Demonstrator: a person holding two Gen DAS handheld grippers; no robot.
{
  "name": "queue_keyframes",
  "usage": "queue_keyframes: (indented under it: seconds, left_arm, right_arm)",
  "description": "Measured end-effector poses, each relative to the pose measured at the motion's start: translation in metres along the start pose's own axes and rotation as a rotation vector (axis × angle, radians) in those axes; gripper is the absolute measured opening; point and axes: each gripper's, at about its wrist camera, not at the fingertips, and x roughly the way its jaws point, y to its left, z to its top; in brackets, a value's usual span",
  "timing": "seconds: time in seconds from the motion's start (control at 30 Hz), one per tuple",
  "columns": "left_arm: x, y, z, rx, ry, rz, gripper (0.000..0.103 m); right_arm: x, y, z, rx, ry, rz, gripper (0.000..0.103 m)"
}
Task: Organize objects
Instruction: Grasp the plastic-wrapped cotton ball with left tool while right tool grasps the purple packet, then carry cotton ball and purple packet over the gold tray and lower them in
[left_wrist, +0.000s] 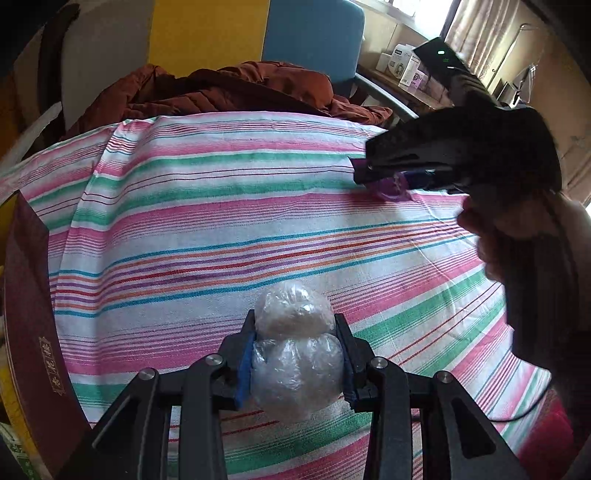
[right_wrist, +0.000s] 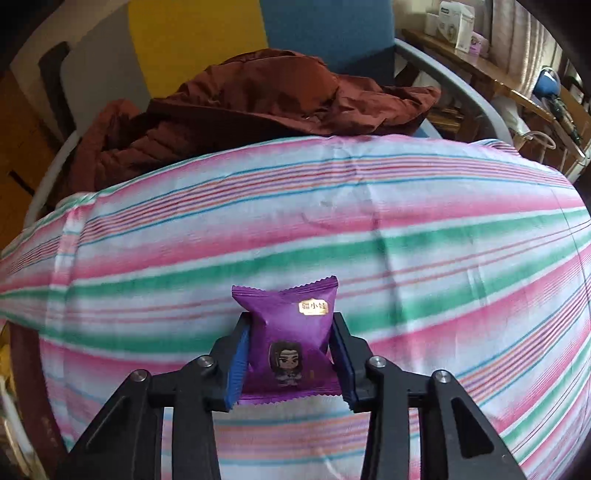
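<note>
Left wrist view: left gripper (left_wrist: 295, 354) angled steeply down over the striped cloth (left_wrist: 221, 206), wide bare cloth ahead up to the rust-red jacket (left_wrist: 236, 88) at the far edge, a dark red box (left_wrist: 33, 317) along the left border, blue pads (left_wrist: 245, 363) clamped on a plastic-wrapped pale bundle (left_wrist: 295, 354). Right wrist view: right gripper (right_wrist: 291, 350) likewise pitched down above open cloth, clenched on a purple snack packet (right_wrist: 288, 332) lifted between its fingers.
</note>
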Motion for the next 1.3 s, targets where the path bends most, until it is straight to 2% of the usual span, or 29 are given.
queue_keyframes:
  seconds: [0.13,0.23,0.37,0.5,0.87,1.3]
  left_arm:
    - [0.0,-0.005,-0.004,0.024,-0.024,0.021,0.038]
    - [-0.001,-0.01,-0.008,0.051,-0.04,0.046,0.038]
    - [-0.001,-0.015,-0.011,0.081,-0.053,0.08,0.037]
    - [-0.01,-0.015,-0.017,0.087,-0.05,0.082,0.037]
    - [-0.058,-0.024,-0.037,0.097,-0.12,0.084,0.037]
    - [-0.116,-0.004,-0.058,0.051,-0.187,0.092,0.037]
  right_arm:
    - [-0.024,0.006,-0.041,-0.058,0.032,0.021,0.039]
    - [-0.039,0.002,-0.077,-0.033,0.051,0.039,0.04]
    - [-0.043,-0.004,-0.106,0.022,0.049,0.079,0.04]
    - [-0.041,-0.002,-0.107,0.003,0.042,0.068,0.04]
    - [-0.037,0.007,-0.103,-0.064,0.018,0.038,0.039]
    - [-0.041,0.033,-0.106,-0.159,-0.023,0.085,0.04]
